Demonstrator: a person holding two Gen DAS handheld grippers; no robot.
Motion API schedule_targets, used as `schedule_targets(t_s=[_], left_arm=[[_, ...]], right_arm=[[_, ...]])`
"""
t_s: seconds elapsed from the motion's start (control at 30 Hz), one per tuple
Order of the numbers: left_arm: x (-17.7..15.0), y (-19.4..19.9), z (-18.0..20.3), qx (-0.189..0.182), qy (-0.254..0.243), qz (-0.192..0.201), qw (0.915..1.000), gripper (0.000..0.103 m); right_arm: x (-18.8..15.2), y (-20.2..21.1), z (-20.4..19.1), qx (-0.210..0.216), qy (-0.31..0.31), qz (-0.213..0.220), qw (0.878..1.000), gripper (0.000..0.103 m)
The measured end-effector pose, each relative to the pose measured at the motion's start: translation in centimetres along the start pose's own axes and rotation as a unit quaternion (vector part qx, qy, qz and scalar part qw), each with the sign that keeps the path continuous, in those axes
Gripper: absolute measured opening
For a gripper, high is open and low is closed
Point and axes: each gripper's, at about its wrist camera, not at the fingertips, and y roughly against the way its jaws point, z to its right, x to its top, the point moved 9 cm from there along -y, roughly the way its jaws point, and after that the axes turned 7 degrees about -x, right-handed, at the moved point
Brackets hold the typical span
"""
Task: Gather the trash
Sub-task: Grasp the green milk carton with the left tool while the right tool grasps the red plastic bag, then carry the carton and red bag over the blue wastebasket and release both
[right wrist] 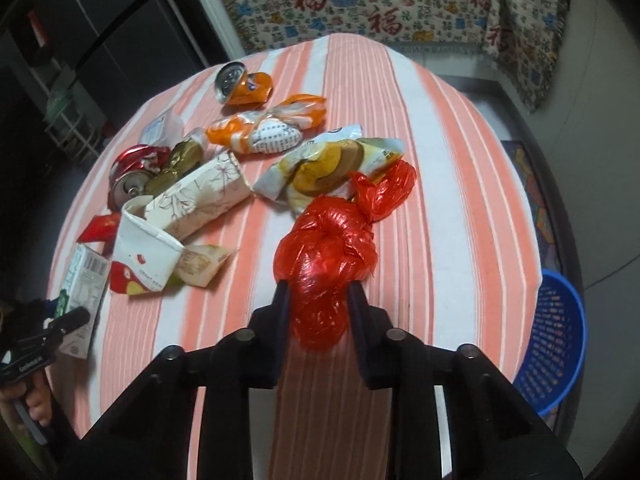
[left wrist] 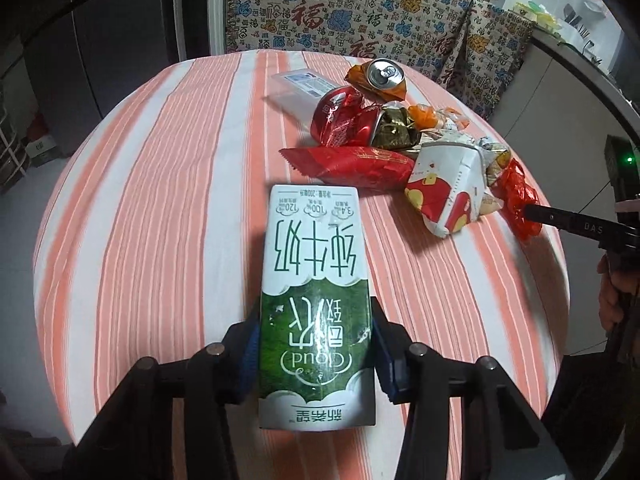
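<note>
My left gripper (left wrist: 314, 320) is shut on a green and white milk carton (left wrist: 316, 280), held over the striped table (left wrist: 160, 200); the carton also shows in the right wrist view (right wrist: 82, 284). My right gripper (right wrist: 318, 292) is shut on a knotted red plastic bag (right wrist: 328, 256), which also shows in the left wrist view (left wrist: 518, 196). A pile of trash lies on the table: a crushed red can (right wrist: 134, 170), an orange can (right wrist: 242, 86), a red snack wrapper (left wrist: 356, 164), a white and red carton (left wrist: 448, 188) and a yellow wrapper (right wrist: 332, 164).
A blue plastic basket (right wrist: 554, 336) stands on the floor to the right of the table. A clear plastic box (left wrist: 300, 90) lies behind the pile. A patterned cloth (left wrist: 352, 8) hangs beyond the table's far edge. A dark cabinet (right wrist: 100, 40) stands at the left.
</note>
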Motion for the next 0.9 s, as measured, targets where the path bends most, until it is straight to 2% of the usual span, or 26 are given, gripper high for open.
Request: schedule_targets(t_s=[0.07,0.17,0.27,0.33,0.4,0.5,0.53,0.57,0.6,0.67,0.77,0.9], left_arm=[[-0.9,1.1,0.5,-0.011,0.003,0.009,0.9999,0.047],[-1.7,1.7,1.8,-0.027,0.003,0.013,0.9996,0.048],[-2.0,1.5,3.1,-0.022,-0.007,0.017,0.9996,0.048],[-1.9,1.3,3.8,-0.016,-0.013,0.021,0.9996,0.048],[-1.9,1.2,4.7,-0.02,-0.013,0.022,0.9995,0.048],[-1.8,1.1,5.5,-0.018,-0.018,0.024,0.9994,0.048],[-1.8,1.2,5.6,-0.016,-0.019,0.025,0.9994,0.048],[-1.8,1.3,5.8,-0.016,-0.02,0.025,0.9994,0.048],[-1.9,1.4,6.1,-0.018,-0.02,0.026,0.9993,0.048],[-1.7,1.8,7.0,-0.024,-0.024,0.03,0.999,0.047],[-1.1,2.1,9.6,-0.043,-0.041,0.034,0.9977,0.047],[0.8,1.1,15.7,-0.089,-0.077,0.027,0.9927,0.047]], right_arm=[[-0.8,0.8,-0.6,0.018,0.01,-0.003,1.0,0.01],[-2.7,1.9,-1.5,0.034,0.046,-0.021,0.998,0.01],[-3.7,2.0,-1.9,0.037,0.055,-0.033,0.997,0.019],[-3.3,2.0,-1.8,0.037,0.044,-0.026,0.998,0.049],[-2.4,2.0,-1.6,0.035,0.024,-0.013,0.999,0.06],[-1.4,0.9,-1.9,0.042,0.008,-0.018,0.999,0.064],[-1.4,0.2,-2.1,0.044,0.006,-0.031,0.999,0.064],[-1.6,-0.4,-2.3,0.049,0.008,-0.046,0.998,0.06],[-2.0,-1.2,-2.7,0.058,0.018,-0.065,0.996,0.04],[-2.0,-0.9,-2.7,0.06,0.021,-0.054,0.997,0.04],[-1.6,1.6,-1.8,0.061,0.018,-0.015,0.998,0.039],[-1.0,5.6,3.0,0.042,-0.005,0.028,0.999,0.039]])
